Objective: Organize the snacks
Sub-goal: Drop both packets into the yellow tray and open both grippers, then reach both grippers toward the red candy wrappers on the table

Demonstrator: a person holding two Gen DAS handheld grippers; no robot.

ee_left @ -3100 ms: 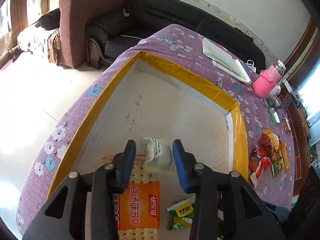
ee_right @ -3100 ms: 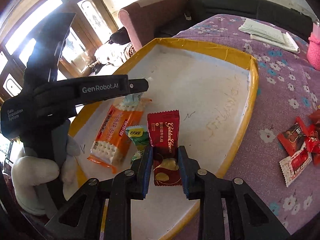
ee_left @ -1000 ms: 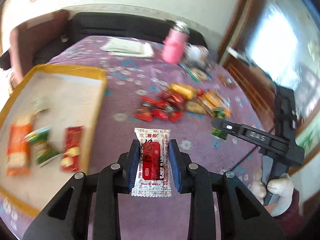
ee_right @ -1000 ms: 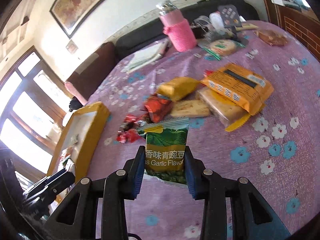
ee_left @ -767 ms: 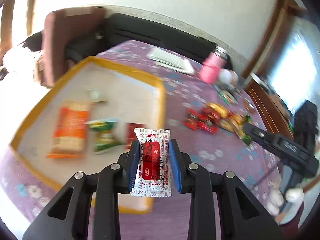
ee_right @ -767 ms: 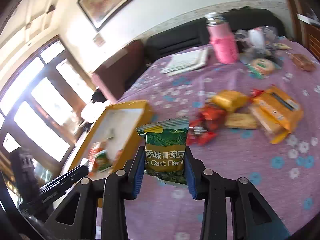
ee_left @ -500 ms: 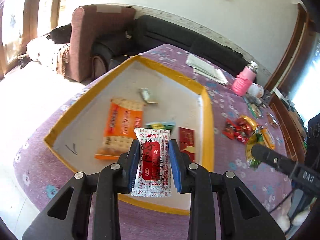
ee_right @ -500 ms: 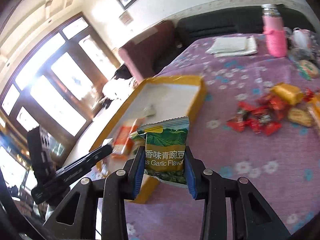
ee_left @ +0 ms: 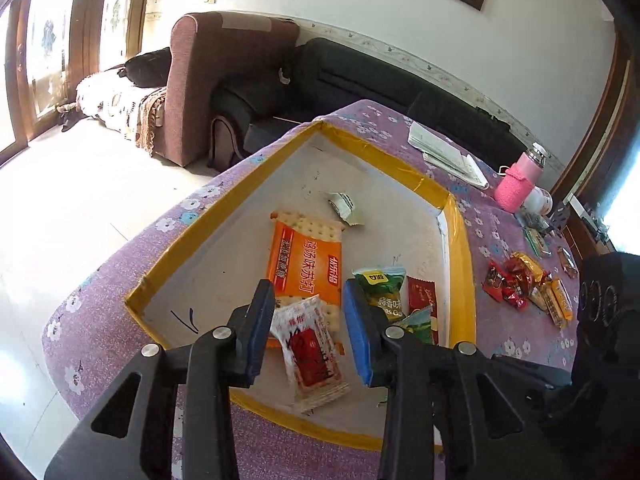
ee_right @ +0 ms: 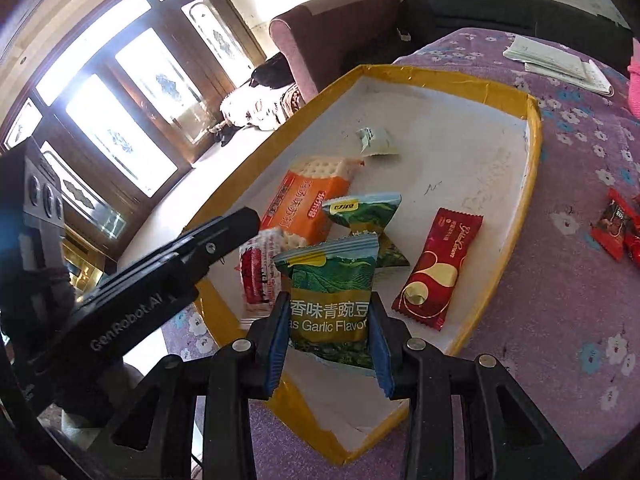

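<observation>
Left gripper (ee_left: 308, 328) over tray (ee_left: 460, 240), jaws just opening to drop white-red packet (ee_left: 310, 354), now loose between them. Right gripper (ee_right: 329, 342) clamps pea packet (ee_right: 330, 300) above tray's near edge, likely next in.

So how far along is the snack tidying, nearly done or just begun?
Partly done. The tray already holds an orange cracker pack, a green pea bag, a red bar and a small white packet. The left gripper has just been opening, and its white-and-red packet sits loose between the jaws over the tray. The right gripper holds another pea bag. A pile of snacks waits on the cloth.
</observation>
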